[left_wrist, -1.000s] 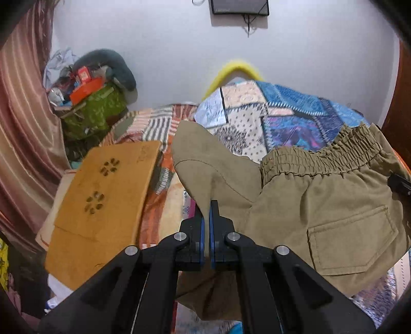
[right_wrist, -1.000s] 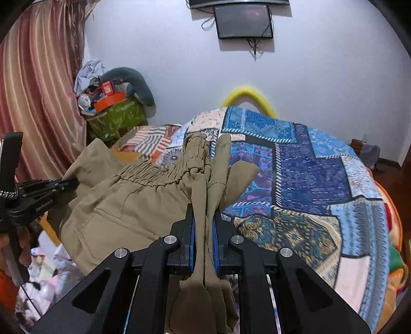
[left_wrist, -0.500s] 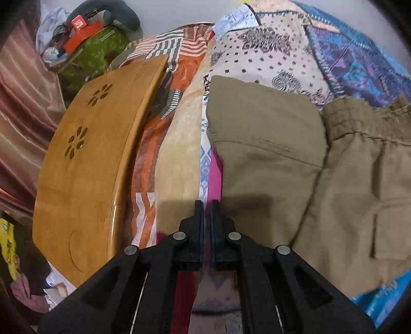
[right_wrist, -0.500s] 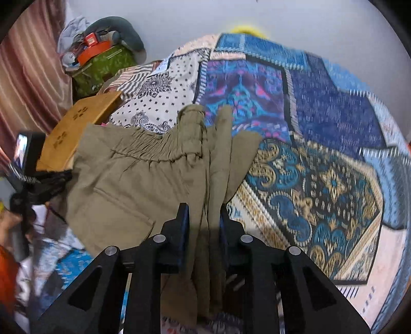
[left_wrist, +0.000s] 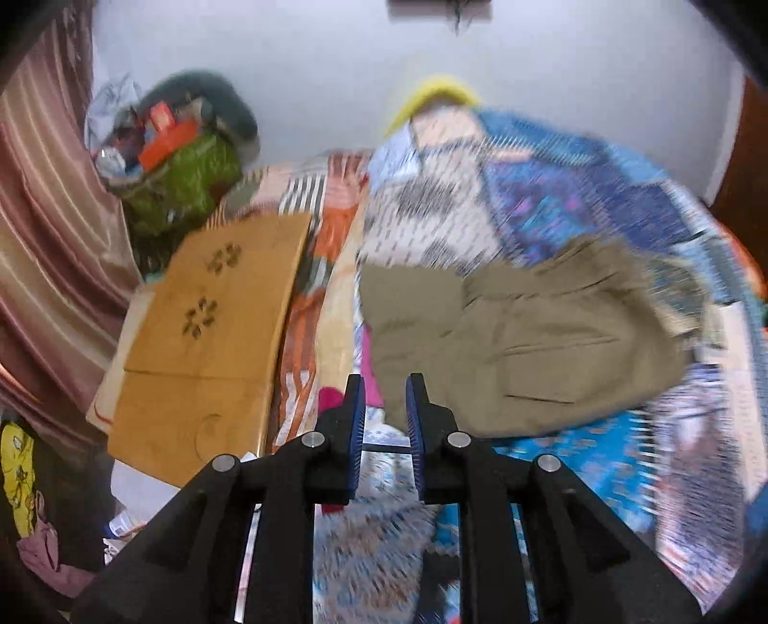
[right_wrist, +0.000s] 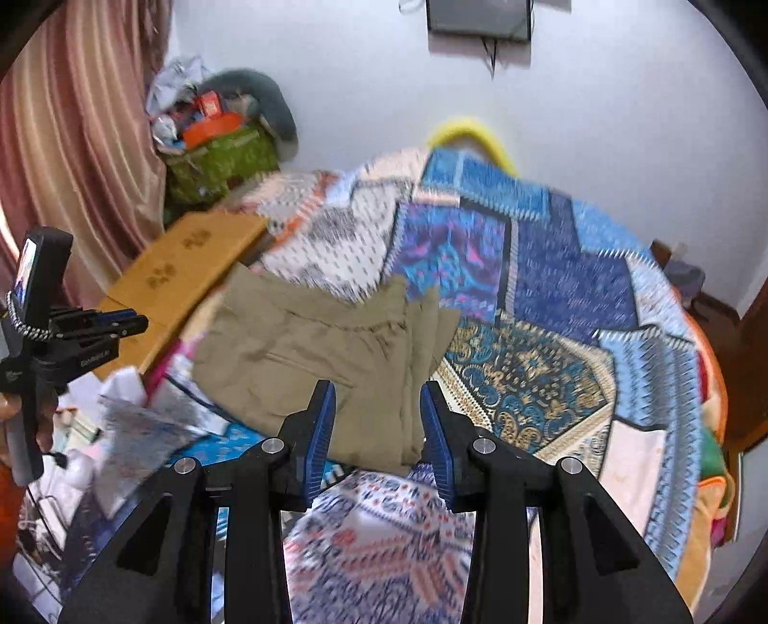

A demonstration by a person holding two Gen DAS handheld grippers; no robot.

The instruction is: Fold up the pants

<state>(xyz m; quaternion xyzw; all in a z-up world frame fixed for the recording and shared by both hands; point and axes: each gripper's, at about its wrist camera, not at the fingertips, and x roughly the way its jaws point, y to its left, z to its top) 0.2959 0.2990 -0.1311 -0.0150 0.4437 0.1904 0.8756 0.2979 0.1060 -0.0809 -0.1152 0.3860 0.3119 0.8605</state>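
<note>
The khaki pants [left_wrist: 523,336] lie folded on the patchwork bedspread, back pocket up. In the right wrist view the pants [right_wrist: 326,355] lie just ahead of my fingers. My left gripper [left_wrist: 385,405] is open and empty, just short of the pants' near left corner. My right gripper [right_wrist: 377,417] is open wide and empty, a little above the pants' near edge. The left gripper also shows in the right wrist view [right_wrist: 127,324], off the pants to the left.
A wooden lap table [left_wrist: 211,345] leans at the bed's left side. A green bag with clutter [left_wrist: 182,177] stands by the curtain [left_wrist: 43,230]. The patchwork bedspread [right_wrist: 552,307] stretches to the right. A screen [right_wrist: 480,19] hangs on the wall.
Both grippers let go of the pants and opened. The pants dropped flat onto the bed, and both grippers pulled back and tilted up.
</note>
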